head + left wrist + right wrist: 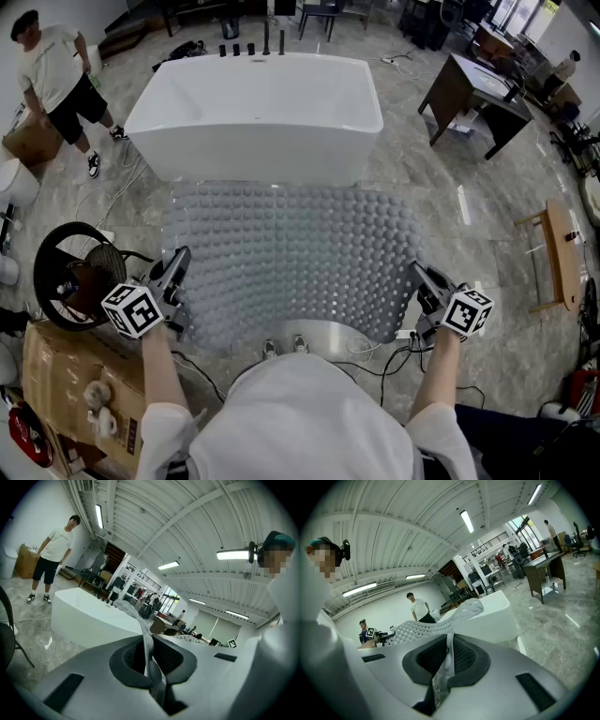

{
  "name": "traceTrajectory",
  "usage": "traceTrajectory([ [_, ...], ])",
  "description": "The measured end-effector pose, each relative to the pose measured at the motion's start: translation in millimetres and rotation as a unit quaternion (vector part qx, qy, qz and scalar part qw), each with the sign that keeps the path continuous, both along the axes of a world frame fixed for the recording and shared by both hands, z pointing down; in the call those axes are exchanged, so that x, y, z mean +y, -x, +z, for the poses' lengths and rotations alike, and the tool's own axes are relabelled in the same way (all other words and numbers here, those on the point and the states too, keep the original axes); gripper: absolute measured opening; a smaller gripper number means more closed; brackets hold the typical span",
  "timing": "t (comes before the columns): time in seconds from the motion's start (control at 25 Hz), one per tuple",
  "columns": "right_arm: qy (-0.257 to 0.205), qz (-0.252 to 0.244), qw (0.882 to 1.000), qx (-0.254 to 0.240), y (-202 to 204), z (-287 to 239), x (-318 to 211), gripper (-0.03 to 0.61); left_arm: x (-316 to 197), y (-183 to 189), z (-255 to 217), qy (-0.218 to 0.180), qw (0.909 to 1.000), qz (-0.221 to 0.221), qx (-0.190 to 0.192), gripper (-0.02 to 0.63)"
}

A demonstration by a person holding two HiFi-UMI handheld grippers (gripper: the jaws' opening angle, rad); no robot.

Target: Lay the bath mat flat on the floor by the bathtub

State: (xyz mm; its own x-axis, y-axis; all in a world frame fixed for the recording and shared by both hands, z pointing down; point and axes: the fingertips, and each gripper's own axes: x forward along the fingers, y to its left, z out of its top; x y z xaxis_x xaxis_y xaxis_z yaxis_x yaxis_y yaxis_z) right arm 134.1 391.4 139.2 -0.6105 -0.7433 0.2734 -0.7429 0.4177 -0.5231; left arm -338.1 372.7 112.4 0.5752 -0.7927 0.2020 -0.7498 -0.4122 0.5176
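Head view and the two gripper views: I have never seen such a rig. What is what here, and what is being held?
There is no robot here: a person holds a two-jaw gripper in each hand. The head view comes from a camera on the person's head, looking down. It shows the left gripper and the right gripper, each with a marker cube. The other two pictures come from a camera riding on each gripper, looking along its jaws. Both grippers are shut on the near edge of a grey, bumpy bath mat. The mat is held spread out over the floor in front of a white bathtub.
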Motion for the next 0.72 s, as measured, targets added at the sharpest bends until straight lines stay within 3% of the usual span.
traceTrajectory([
  [0.32, 0.017, 0.002, 1.0, 0.002, 10, 8, 8, 0.04, 7, 7, 9, 0.008, 0.9998, 0.003, -0.017, 0.041],
  [0.72, 0.017, 0.0, 1.0, 0.001, 10, 8, 6, 0.04, 4, -3, 12, 0.01, 0.9998, 0.015, -0.01, 0.041],
])
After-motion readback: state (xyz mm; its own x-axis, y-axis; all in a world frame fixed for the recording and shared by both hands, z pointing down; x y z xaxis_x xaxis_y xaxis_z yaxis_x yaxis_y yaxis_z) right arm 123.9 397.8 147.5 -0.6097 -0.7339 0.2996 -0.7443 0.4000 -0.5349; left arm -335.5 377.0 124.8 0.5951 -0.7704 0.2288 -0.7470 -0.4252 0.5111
